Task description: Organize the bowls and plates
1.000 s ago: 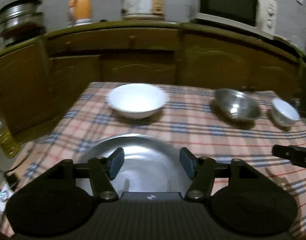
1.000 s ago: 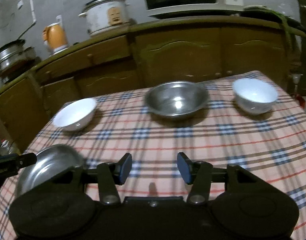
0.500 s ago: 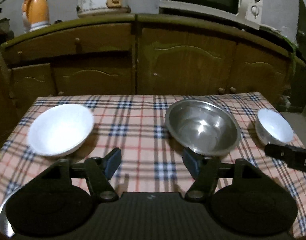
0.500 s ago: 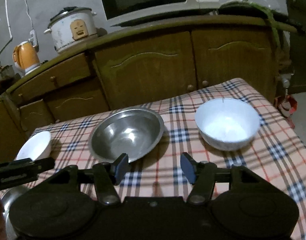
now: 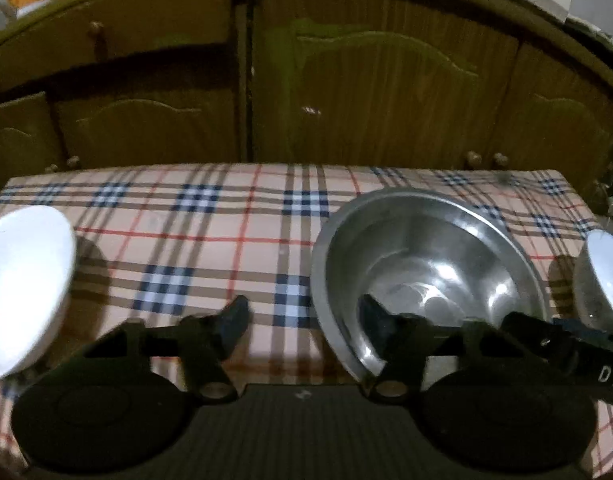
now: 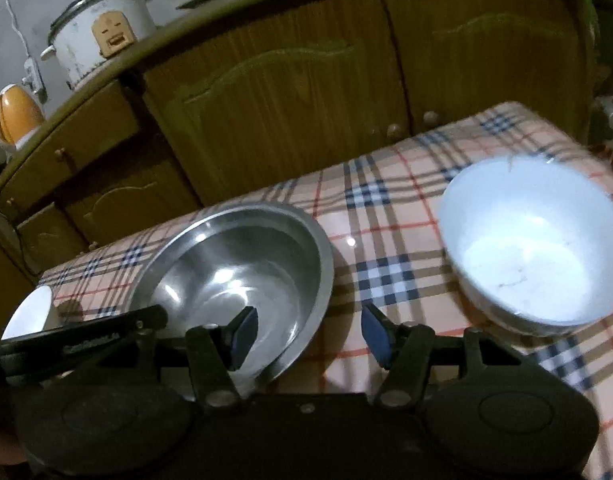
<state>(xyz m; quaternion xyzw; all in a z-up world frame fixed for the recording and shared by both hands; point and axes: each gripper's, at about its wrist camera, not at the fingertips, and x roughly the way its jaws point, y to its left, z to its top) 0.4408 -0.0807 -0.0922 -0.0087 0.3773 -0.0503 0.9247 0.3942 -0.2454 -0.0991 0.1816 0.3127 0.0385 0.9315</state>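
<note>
Behind, rice cooker (image 6: pixel 102 32) shows only rightward; blurred white bowl (image 6: pixel 534 244).

Ahead of the left gripper (image 5: pixel 302 320) and to its left the checked cloth (image 5: pixel 210 240) lies bare up to the far table edge, an open lane between the white bowl (image 5: pixel 24 288) at far left and the steel bowl (image 5: pixel 426 276) at right. That bowl's near-left rim sits between the closing jaws, the right finger over its hollow. The right gripper (image 6: pixel 309 334) straddles the steel bowl's (image 6: pixel 242 276) right rim; ahead of it a bare strip of cloth (image 6: pixel 386 248) runs between that bowl and the small bowl (image 6: pixel 534 244) to the right. Cabinet doors (image 6: pixel 286 96) wall off the table's far side.
</note>
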